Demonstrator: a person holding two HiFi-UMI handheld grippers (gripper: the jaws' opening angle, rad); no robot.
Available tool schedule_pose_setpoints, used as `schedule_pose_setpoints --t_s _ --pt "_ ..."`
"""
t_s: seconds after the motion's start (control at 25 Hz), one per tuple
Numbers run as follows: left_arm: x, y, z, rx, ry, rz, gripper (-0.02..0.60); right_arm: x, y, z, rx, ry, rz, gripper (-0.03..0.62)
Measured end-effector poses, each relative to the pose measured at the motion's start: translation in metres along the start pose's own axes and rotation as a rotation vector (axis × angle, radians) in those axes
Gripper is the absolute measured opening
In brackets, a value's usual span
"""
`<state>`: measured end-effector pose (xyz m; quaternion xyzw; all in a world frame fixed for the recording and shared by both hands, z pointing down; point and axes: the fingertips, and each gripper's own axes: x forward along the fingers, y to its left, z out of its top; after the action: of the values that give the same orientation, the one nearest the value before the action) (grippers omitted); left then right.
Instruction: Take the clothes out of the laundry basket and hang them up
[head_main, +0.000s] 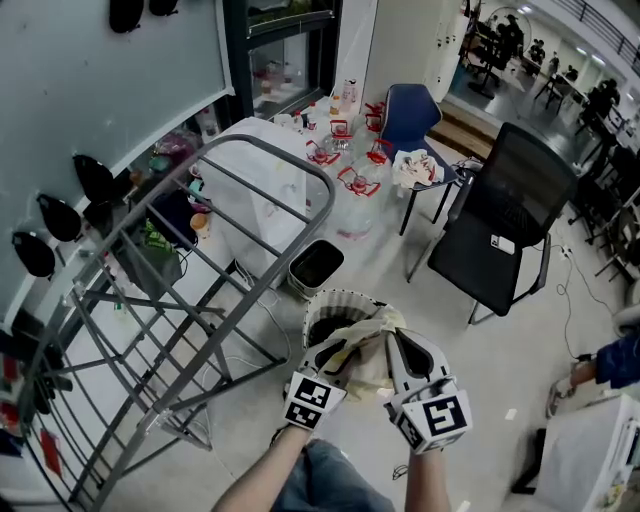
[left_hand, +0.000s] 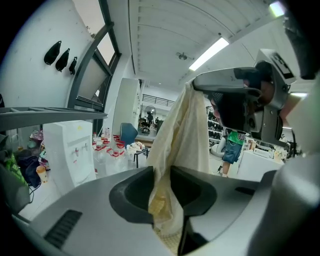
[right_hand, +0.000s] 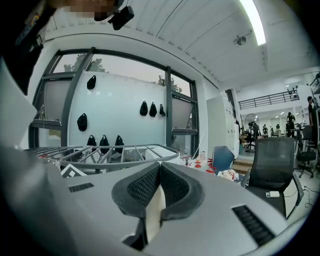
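Gripping cream garment (head_main: 370, 360): left tool (left_hand: 163, 175), right tool (right_hand: 159, 175) both clamped on it (above laundry basket (head_main: 340, 296), interior dark).

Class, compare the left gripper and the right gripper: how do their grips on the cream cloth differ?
The left gripper clamps a thick bunch of the cream cloth, jaws apart; the right gripper pinches a thin fold, jaws almost together. Cloth rises past the left gripper's jaws but not the right gripper's. Both hold it above the laundry basket.

Laundry basket (head_main: 338, 297), bin (head_main: 316, 266) on floor (head_main: 505, 365)
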<state>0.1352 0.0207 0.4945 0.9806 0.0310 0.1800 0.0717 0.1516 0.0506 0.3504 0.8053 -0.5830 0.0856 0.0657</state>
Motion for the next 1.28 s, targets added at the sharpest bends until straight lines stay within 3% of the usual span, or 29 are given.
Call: schedule_pose_setpoints --t_s 0.2,0.56,0.92,1.28 --pt "0.001 -0.007 -0.005 0.021 0.026 -0.007 0.036 -0.003 -0.003 -0.001 -0.007 0.005 -0.006 0.003" --pt "-0.005 -0.004 0.001 0.012 -0.002 0.023 0.021 -0.007 -0.008 0.0 0.004 -0.014 -0.017 0.003" --pt "-0.055 0.026 0.055 -0.002 -0.178 0.193 0.021 0.001 -0.002 0.023 -0.025 -0.062 0.014 0.003" --pt "-0.151 0.055 0.131 0.021 -0.338 0.344 0.02 0.028 0.039 0.075 -0.061 -0.144 0.139 0.003"
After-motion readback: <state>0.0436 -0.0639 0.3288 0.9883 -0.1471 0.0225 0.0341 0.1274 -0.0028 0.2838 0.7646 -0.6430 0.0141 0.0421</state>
